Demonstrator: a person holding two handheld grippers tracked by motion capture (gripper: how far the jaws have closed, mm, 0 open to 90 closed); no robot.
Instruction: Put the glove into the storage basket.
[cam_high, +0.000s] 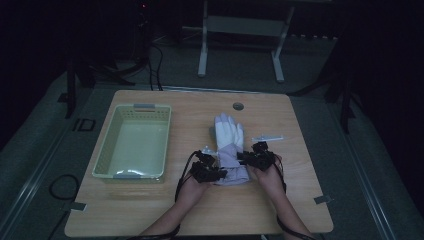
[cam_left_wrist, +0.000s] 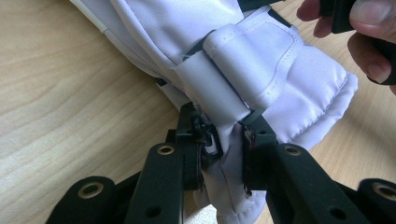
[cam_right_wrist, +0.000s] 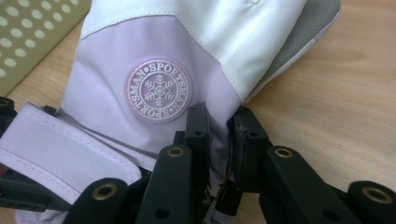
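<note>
A white and pale lilac ski glove (cam_high: 229, 145) lies flat on the wooden table (cam_high: 150, 210), fingers pointing away from me. My left gripper (cam_high: 220, 172) is at the cuff's left edge; in the left gripper view the left gripper (cam_left_wrist: 224, 126) is shut on a fold of the glove (cam_left_wrist: 280, 70) by its strap. My right gripper (cam_high: 245, 159) is at the cuff's right edge. In the right gripper view the right gripper (cam_right_wrist: 219, 123) pinches the glove (cam_right_wrist: 159, 88) just below a round snowflake badge (cam_right_wrist: 159, 90).
A pale green perforated basket (cam_high: 135, 107) stands empty on the left half of the table, its wall (cam_right_wrist: 28, 32) close to the glove. A small white bar (cam_high: 267, 138) lies right of the glove. A round cable hole (cam_high: 238, 106) sits near the far edge.
</note>
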